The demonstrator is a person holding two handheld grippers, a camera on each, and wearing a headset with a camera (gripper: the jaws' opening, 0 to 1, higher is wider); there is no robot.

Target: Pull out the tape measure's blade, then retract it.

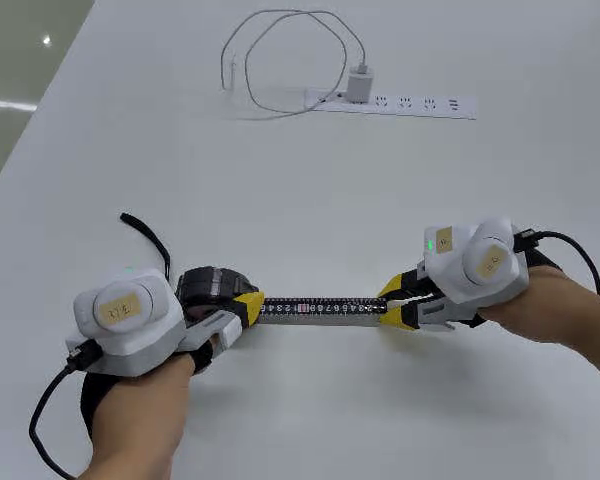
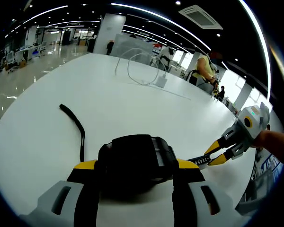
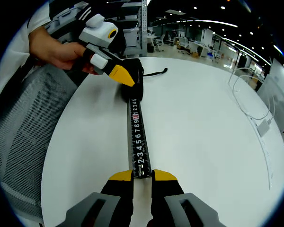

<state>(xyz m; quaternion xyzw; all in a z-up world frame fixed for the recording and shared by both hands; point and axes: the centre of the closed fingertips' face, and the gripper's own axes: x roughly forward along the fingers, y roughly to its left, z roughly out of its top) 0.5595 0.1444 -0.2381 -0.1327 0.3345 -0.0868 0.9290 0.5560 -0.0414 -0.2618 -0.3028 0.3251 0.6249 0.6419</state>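
Observation:
A black tape measure case (image 1: 208, 288) lies on the white table, held between the yellow-tipped jaws of my left gripper (image 1: 242, 308). In the left gripper view the case (image 2: 136, 162) sits squarely in the left gripper (image 2: 136, 166). Its black blade (image 1: 320, 307) with white numbers runs out to the right, flat just above the table. My right gripper (image 1: 392, 302) is shut on the blade's end. In the right gripper view the blade (image 3: 136, 142) leads from the right gripper (image 3: 142, 176) up to the case (image 3: 134, 82). A black wrist strap (image 1: 146, 236) trails from the case.
A white power strip (image 1: 400, 103) with a plugged charger (image 1: 360, 84) and a looped white cable (image 1: 280, 60) lies at the table's far side. The table's left edge (image 1: 35, 110) borders a glossy floor. A grey mesh chair (image 3: 23, 137) stands beside the table.

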